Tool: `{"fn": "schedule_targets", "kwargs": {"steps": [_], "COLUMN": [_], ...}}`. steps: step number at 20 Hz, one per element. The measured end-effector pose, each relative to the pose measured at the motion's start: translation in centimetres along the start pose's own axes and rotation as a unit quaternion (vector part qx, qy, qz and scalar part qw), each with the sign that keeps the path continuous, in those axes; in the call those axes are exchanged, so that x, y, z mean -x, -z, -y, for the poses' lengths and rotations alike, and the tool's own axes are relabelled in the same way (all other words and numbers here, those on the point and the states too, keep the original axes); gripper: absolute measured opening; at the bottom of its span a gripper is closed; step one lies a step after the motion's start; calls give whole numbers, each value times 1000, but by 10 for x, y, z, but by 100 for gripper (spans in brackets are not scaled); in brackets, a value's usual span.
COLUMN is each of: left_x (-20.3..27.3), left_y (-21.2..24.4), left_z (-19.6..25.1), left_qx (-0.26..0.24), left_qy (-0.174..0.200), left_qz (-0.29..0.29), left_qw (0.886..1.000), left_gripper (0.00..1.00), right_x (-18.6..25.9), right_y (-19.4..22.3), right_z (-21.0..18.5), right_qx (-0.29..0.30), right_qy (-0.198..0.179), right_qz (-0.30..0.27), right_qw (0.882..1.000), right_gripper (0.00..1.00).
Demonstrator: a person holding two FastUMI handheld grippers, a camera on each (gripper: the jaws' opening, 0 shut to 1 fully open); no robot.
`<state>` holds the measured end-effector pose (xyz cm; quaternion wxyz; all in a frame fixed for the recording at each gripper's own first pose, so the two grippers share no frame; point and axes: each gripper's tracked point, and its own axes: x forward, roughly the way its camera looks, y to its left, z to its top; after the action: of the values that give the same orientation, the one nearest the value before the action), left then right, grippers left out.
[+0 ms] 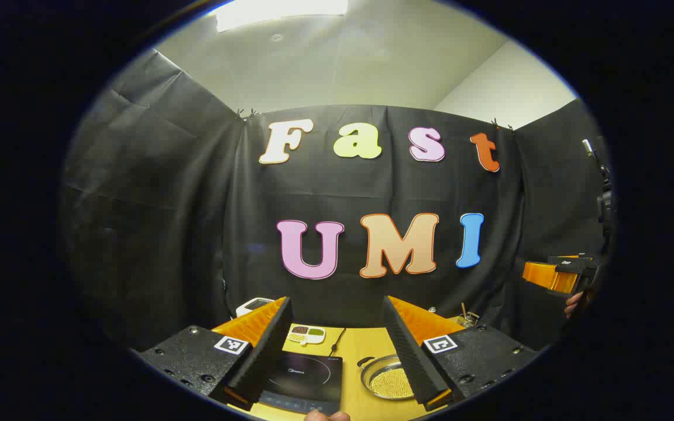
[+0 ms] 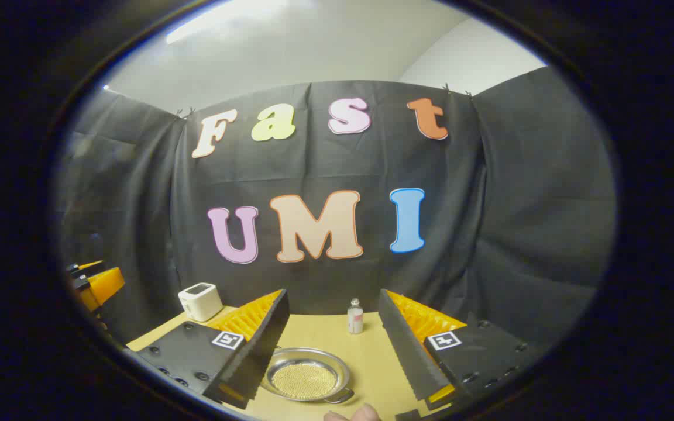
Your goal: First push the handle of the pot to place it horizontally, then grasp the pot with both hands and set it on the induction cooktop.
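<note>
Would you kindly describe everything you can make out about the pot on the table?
The pot is a shallow, round pan of shiny silvery metal, sitting flat on the yellow table. Its bottom is covered with small yellowish grains or beads. A small loop handle shows on its rim in each view. In the left gripper view it lies just right of the black induction cooktop, not on it. Neither gripper touches it; the right gripper is open above it.
</note>
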<state>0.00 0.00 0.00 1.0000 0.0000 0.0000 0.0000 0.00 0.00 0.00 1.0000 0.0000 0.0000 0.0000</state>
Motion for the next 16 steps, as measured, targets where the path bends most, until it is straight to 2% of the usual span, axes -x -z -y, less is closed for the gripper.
{"fn": "schedule_targets", "kwargs": {"steps": [3, 5, 16], "left_x": [-2, -3, -2], "left_y": [0, 1, 7], "left_z": [-1, -1, -9], "left_qx": [1, 0, -3], "left_qy": [-5, -9, -18], "left_qz": [-1, -1, -7], "left_qw": [1000, 1000, 1000], "left_gripper": [91, 93, 93], "right_x": [2, 1, -5], "right_y": [-8, -13, -9], "right_z": [-5, -6, -10], "right_qx": [4, 9, 1], "right_qy": [-9, -12, -19], "right_qz": [6, 12, 1], "right_qw": [1000, 1000, 1000], "right_gripper": [99, 99, 99]}}
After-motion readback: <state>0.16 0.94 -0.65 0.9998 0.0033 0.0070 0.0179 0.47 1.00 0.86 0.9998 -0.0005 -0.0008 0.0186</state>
